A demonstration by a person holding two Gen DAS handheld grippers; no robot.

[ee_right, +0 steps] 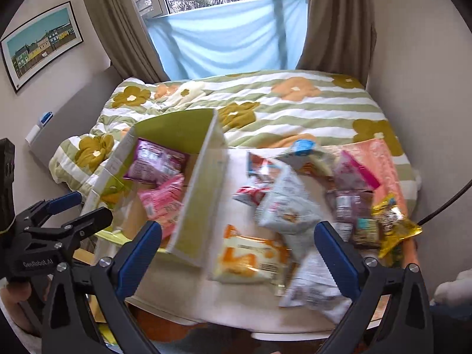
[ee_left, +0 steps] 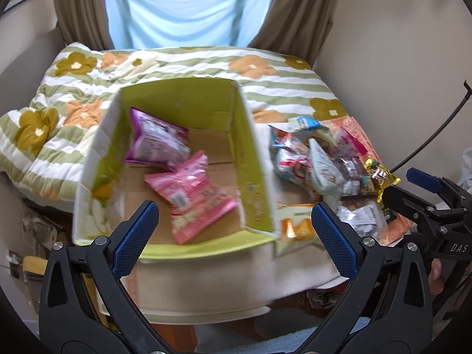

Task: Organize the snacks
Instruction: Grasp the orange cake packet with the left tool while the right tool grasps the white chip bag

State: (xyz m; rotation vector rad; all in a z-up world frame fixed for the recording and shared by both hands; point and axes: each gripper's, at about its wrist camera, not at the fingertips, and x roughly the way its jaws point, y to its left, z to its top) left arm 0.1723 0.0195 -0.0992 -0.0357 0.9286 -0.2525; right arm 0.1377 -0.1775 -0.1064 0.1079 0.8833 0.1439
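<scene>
Now both grippers are hovering released, holding nothing.
Left gripper [ee_left: 234, 233] is facing the box [ee_left: 253, 183]; right gripper [ee_right: 237, 252] is facing the snack pile [ee_right: 295, 206].

box [ee_left: 250, 159] lime-green; packet [ee_left: 191, 194] pink; quilt [ee_left: 280, 88] green-striped, flowered; fingers [ee_left: 134, 242] blue

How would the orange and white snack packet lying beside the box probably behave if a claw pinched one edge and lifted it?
The orange and white snack packet looks like thin glossy film, so it would probably sag and might slip. It seems puffed and flat-lying, hence likely light and unlikely to roll. Its far side touches other packets in the snack pile, so dragging it may disturb them.
</scene>
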